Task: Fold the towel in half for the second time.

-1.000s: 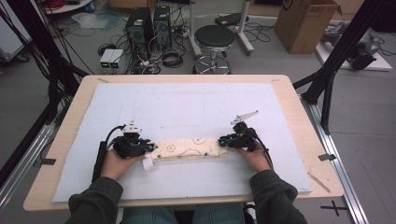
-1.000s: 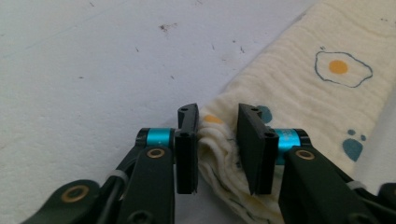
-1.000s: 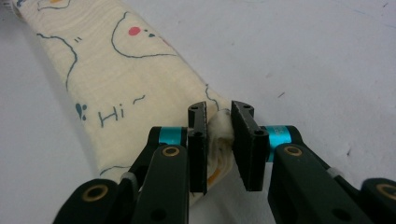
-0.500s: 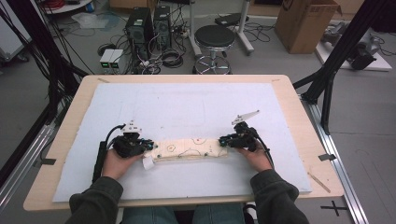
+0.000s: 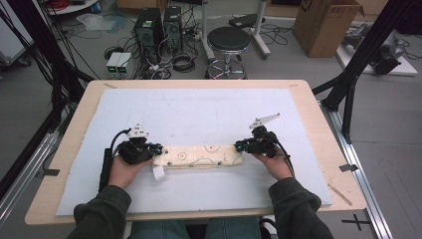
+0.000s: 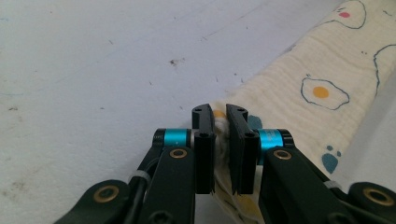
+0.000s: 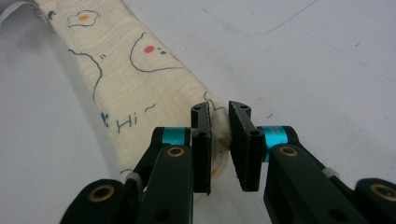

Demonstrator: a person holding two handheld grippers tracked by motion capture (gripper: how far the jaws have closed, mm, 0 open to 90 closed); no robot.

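Observation:
A cream cloth [image 5: 201,156] printed with fried eggs lies folded into a long narrow strip across the white mat [image 5: 209,114]. My left gripper [image 5: 158,149] is at its left end; its jaws have just been closing and now pinch the cloth's edge [image 6: 322,84] between them [image 6: 220,116]. My right gripper [image 5: 240,147] holds the right end, with its jaws [image 7: 220,109] shut on a bunched corner of the cloth [image 7: 130,70]. A small white tag [image 5: 158,173] hangs from the strip near the left hand.
The mat covers most of the wooden table [image 5: 318,124]. Behind the table stand a black stool [image 5: 227,42], computer towers [image 5: 159,25] with cables, and a cardboard box [image 5: 326,25]. A black frame leg [image 5: 348,94] rises at the right.

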